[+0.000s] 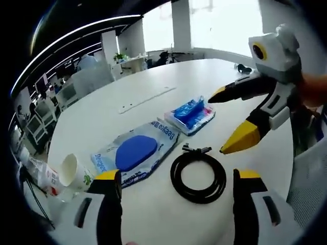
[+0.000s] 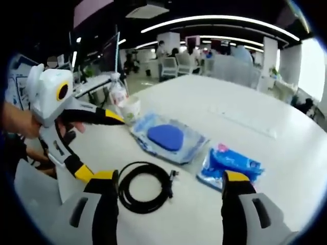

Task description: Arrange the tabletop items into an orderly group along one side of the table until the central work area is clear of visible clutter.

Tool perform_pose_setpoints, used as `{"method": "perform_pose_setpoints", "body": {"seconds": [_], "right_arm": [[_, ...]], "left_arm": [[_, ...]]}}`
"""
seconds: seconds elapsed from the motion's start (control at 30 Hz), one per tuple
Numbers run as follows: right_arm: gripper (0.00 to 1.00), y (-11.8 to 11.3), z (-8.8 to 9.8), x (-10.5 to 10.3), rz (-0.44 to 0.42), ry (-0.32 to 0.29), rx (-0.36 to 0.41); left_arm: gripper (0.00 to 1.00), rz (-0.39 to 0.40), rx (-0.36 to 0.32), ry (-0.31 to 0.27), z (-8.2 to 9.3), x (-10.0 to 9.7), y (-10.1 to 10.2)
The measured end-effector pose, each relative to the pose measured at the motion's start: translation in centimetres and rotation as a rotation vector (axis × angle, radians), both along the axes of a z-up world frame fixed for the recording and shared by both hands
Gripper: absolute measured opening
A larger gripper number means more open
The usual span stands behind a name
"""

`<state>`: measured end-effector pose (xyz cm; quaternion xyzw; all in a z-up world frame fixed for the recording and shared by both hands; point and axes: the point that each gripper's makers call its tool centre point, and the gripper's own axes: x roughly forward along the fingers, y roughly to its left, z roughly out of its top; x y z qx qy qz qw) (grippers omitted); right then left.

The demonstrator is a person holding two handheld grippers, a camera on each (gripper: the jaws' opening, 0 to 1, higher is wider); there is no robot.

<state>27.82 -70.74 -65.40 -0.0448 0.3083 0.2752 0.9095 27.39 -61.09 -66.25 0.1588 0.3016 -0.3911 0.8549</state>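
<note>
A black coiled cable (image 1: pixel 198 176) (image 2: pixel 145 186) lies on the white table (image 1: pixel 153 76) (image 2: pixel 214 97). Beside it is a clear packet with a blue oval pad (image 1: pixel 135 153) (image 2: pixel 166 138). A smaller blue and pink packet (image 1: pixel 190 115) (image 2: pixel 230 163) lies further along. A paper cup (image 1: pixel 71 171) (image 2: pixel 129 108) and a plastic bottle (image 1: pixel 41 176) (image 2: pixel 117 92) sit by the table edge. My left gripper (image 1: pixel 177 176) (image 2: pixel 102 148) is open just short of the cable. My right gripper (image 2: pixel 168 176) (image 1: pixel 223 122) is open above the cable's other side, holding nothing.
A long slot cover (image 1: pixel 148 99) (image 2: pixel 245 120) runs across the table's middle. A small dark object (image 1: pixel 244 67) lies at the far edge. Desks, chairs and people fill the office beyond. A hand (image 2: pixel 20 127) holds the left gripper.
</note>
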Motion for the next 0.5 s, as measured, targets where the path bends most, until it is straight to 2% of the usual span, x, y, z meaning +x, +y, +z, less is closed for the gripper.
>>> {"method": "perform_pose_setpoints", "body": {"seconds": [0.27, 0.5], "right_arm": [[0.88, 0.4, 0.5, -0.7, 0.019, -0.004, 0.007], [0.92, 0.8, 0.9, -1.5, 0.045, -0.011, 0.003]], "left_arm": [[0.98, 0.041, 0.012, 0.004, 0.7, -0.6, 1.6], [0.99, 0.071, -0.001, 0.000, 1.3, -1.3, 2.6]]}}
